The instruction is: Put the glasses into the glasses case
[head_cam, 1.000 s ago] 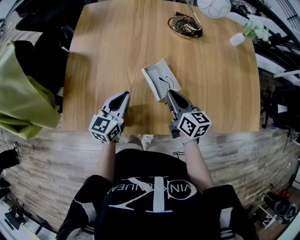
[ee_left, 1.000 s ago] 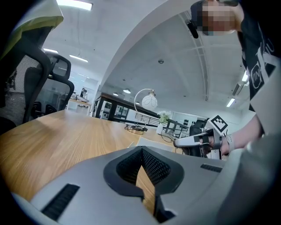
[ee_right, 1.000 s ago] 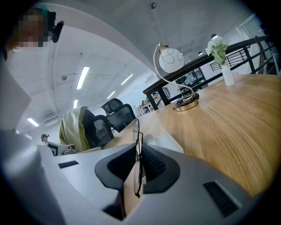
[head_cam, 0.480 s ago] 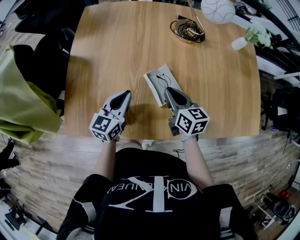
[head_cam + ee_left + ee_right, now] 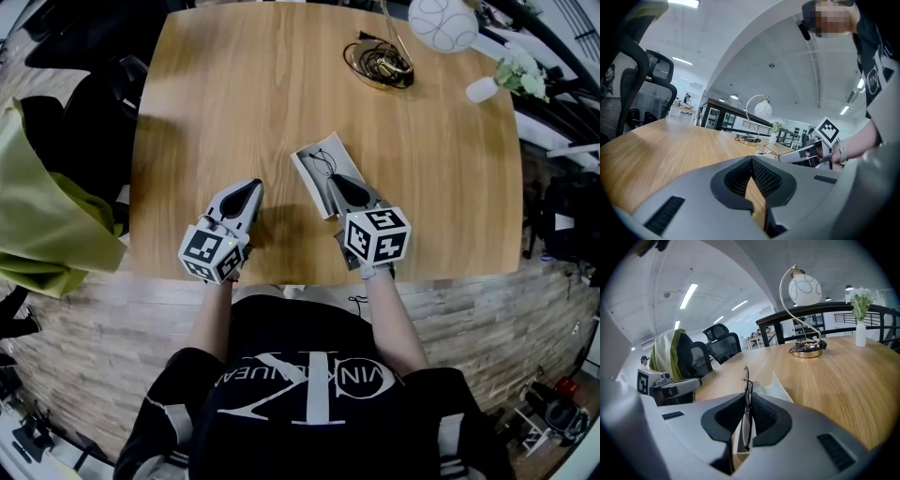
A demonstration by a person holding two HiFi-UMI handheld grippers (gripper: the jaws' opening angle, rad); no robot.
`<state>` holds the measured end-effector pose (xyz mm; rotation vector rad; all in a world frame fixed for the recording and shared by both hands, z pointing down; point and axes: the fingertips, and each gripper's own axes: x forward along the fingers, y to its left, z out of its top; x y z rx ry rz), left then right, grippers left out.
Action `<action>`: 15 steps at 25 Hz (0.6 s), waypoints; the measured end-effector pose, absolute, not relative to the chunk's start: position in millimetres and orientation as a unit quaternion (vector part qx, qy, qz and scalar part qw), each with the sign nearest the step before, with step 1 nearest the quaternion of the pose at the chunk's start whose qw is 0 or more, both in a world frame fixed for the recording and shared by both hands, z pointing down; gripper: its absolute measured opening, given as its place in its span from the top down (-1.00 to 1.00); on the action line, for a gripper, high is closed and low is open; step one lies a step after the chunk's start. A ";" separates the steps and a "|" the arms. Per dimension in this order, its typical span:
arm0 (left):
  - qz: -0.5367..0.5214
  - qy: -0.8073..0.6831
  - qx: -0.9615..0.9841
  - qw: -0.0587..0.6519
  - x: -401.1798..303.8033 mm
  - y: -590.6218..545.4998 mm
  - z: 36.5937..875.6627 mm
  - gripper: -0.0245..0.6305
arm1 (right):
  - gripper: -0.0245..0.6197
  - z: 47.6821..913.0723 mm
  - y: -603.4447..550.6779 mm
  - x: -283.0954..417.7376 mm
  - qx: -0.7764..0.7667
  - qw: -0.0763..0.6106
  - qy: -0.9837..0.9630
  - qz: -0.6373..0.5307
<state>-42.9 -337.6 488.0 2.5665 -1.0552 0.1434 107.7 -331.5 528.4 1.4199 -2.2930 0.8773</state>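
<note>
A white open glasses case (image 5: 313,165) lies on the wooden table (image 5: 216,94), its long side angled away from me. My right gripper (image 5: 336,182) hangs over the case's near end, shut on thin wire-framed glasses (image 5: 325,160) whose lenses reach out over the tray. In the right gripper view the glasses (image 5: 746,389) stand edge-on between the pads (image 5: 761,414), with the case (image 5: 774,386) just below. My left gripper (image 5: 247,194) rests shut near the table's front edge, left of the case, holding nothing. The left gripper view shows its shut jaws and the right gripper (image 5: 811,152) beyond.
A lamp (image 5: 441,17) with a round white shade stands on a ringed base (image 5: 378,62) at the far right. A small vase of flowers (image 5: 495,77) is near the right edge. Office chairs, one draped with a green jacket (image 5: 47,206), stand left of the table.
My right gripper has moved a little forward and left with the glasses, now over the case's near end. The left gripper has stayed put.
</note>
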 end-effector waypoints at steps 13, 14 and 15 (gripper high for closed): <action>0.048 -0.381 0.903 0.192 -57.7 -341.0 500.1 0.88 | 0.77 557.8 -339.5 102.7 0.492 0.219 -0.777 0.326; 0.048 -0.381 0.903 0.193 -59.0 -340.8 500.6 0.88 | 0.77 559.7 -339.8 102.8 0.493 0.224 -0.774 0.328; 0.047 -0.381 0.903 0.193 -60.4 -340.8 501.0 0.88 | 0.77 561.3 -340.1 103.0 0.494 0.227 -0.772 0.331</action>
